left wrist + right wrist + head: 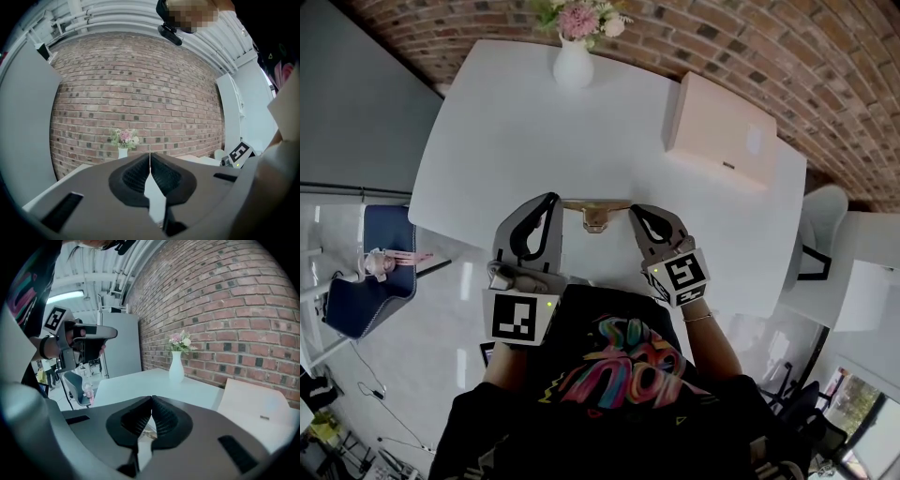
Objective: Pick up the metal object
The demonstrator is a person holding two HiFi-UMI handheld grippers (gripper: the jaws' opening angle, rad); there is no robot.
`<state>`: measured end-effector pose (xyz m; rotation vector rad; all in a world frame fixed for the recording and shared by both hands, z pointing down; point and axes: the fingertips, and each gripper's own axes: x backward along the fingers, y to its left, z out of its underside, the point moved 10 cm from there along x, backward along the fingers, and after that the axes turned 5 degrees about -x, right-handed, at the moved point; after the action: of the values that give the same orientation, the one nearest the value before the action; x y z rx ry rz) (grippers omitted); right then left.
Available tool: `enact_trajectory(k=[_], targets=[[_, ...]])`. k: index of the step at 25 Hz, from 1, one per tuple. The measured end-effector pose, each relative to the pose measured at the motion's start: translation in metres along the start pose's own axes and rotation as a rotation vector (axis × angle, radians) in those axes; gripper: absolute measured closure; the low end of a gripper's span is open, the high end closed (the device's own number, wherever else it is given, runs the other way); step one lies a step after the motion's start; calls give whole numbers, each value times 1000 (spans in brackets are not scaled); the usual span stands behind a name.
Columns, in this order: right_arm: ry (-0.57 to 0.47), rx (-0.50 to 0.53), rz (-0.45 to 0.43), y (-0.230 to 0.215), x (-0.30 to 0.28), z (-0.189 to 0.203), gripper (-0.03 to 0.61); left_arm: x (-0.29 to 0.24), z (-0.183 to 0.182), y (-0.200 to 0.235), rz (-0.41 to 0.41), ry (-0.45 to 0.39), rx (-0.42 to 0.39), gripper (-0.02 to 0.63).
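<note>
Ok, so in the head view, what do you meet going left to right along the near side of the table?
blue chair → left gripper → metal object → right gripper → white chair

Open tabletop (pixel 506 141) between vase (pixel 573 64) and box (pixel 719 131)

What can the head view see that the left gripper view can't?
Only the head view: the metal object lying on the table between the left tool and right tool, plus a blue chair. Only the left gripper view: ceiling pipes and the left tool's shut jaws up close. Both: the vase of flowers, the brick wall and the table.
</note>
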<state>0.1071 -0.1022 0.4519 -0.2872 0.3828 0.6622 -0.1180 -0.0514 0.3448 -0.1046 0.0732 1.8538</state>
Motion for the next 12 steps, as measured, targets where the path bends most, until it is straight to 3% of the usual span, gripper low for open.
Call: enact_trajectory(k=[8, 12], targets=[[67, 14, -57, 0, -21, 26, 558, -3, 10, -3, -5, 22, 15, 584], [119, 24, -102, 0, -29, 38, 503, 2, 13, -2, -24, 28, 22, 584]])
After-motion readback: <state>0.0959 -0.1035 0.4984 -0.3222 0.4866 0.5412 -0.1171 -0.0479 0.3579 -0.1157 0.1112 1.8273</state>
